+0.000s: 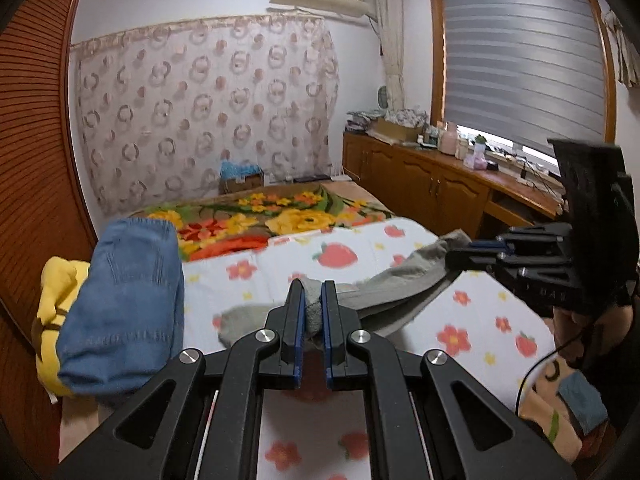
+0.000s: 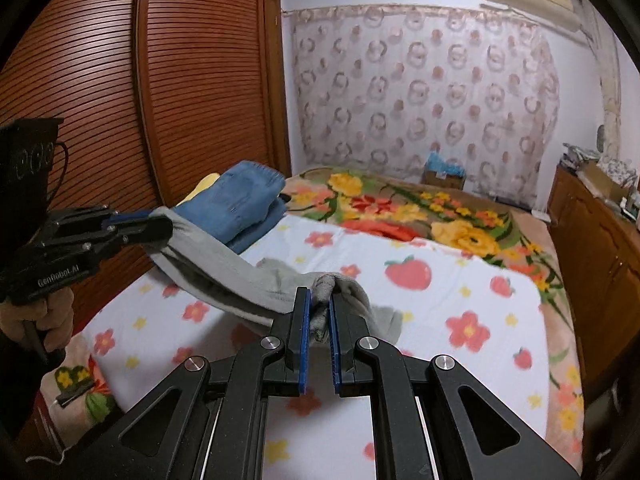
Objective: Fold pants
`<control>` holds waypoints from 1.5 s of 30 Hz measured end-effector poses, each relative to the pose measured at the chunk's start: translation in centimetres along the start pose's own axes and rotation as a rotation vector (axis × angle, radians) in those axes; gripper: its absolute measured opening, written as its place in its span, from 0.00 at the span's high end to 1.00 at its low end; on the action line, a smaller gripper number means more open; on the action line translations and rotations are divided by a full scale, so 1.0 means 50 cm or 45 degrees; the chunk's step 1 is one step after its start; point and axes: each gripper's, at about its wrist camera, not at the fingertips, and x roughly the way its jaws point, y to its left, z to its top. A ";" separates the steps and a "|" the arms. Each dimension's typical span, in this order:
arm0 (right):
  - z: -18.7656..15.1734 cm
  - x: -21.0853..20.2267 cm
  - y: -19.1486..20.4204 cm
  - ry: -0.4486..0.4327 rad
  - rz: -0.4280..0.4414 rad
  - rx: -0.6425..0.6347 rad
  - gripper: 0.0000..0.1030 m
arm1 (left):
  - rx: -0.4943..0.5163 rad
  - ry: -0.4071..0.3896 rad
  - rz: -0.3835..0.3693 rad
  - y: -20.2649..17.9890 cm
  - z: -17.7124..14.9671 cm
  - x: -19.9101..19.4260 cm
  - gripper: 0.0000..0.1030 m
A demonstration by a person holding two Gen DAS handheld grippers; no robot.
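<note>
Both my grippers are clamped on the grey pants (image 1: 404, 284), left gripper (image 1: 313, 312) and right gripper (image 2: 319, 316), holding them stretched above the fruit-print sheet (image 2: 420, 300). I judge a fold is underway; next I must lay them flat.

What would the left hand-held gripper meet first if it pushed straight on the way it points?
Probably the strawberry-print sheet just beyond the grey pants that the left hand-held gripper already pinches; depth is unclear.
</note>
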 end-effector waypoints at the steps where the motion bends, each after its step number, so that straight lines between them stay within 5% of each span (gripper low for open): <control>1: -0.002 -0.010 -0.006 0.002 0.012 0.008 0.92 | -0.001 0.007 -0.003 -0.004 -0.007 -0.006 0.92; 21: -0.064 -0.049 -0.015 0.097 0.083 0.099 0.92 | -0.070 0.084 -0.063 -0.041 -0.136 -0.049 0.92; 30: -0.125 -0.023 -0.011 0.189 0.096 0.183 0.92 | -0.126 0.216 -0.090 -0.053 -0.237 -0.017 0.92; 45: -0.141 -0.011 0.008 0.219 0.068 0.162 0.92 | -0.137 0.285 -0.092 -0.071 -0.274 -0.005 0.92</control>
